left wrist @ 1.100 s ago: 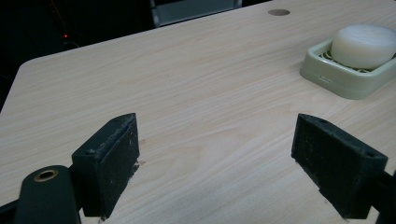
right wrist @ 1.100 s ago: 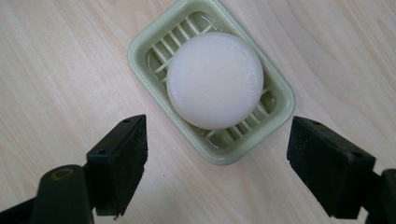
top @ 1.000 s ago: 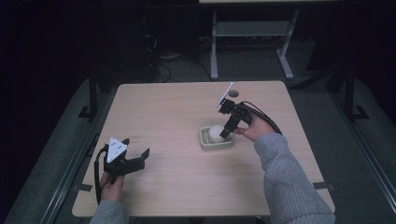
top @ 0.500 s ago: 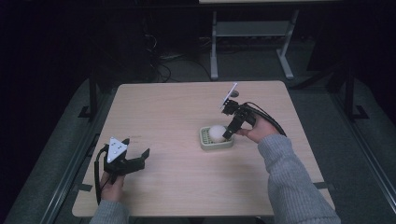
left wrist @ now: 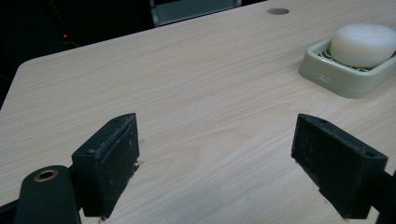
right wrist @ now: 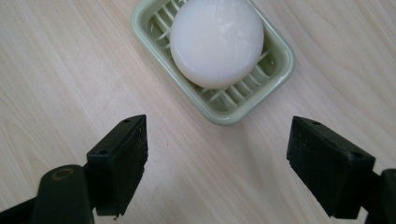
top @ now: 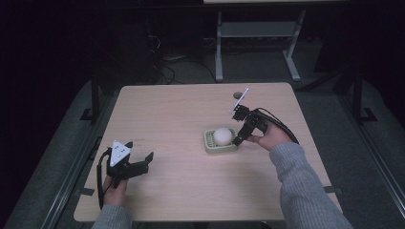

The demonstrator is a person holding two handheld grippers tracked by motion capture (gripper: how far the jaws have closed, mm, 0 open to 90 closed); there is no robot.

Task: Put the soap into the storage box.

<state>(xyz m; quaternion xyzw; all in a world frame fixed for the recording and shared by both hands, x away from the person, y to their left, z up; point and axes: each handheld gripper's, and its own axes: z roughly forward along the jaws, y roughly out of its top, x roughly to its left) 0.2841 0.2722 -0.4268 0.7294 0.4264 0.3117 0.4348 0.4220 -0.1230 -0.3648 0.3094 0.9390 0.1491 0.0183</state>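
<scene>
Soap (right wrist: 215, 42) sits in the middle of a green dish (right wrist: 275, 77). We see that the soap is round and white, and it lies flat on the thin bars of the dish. The dish stands on the wooden table (top: 181, 114), a bit to the right of the middle, and it is set a little crooked to the table's edge.

Just beside the dish, on its right side, we see the right gripper (top: 237, 138). Its 2 black jaws stand wide apart. In the right gripper view the jaws are near the dish but do not touch it, and nothing is between them but bare wood. The person's right hand (top: 270, 138) holds this gripper, and a grey sleeve (top: 305, 186) covers the arm. A black cable (top: 282, 126) loops over the hand.

Well apart from the dish, near the front left corner of the table, we see the left gripper (top: 145, 162). Its 2 jaws are wide apart too, with only the table top between them. It has a grey plate (top: 119, 151) with 3 corners on top. The left hand (top: 114, 191) holds it low over the table. In the left gripper view the soap and dish show far off at the top right.

A small round hole (top: 237, 95) is in the table behind the dish.
</scene>
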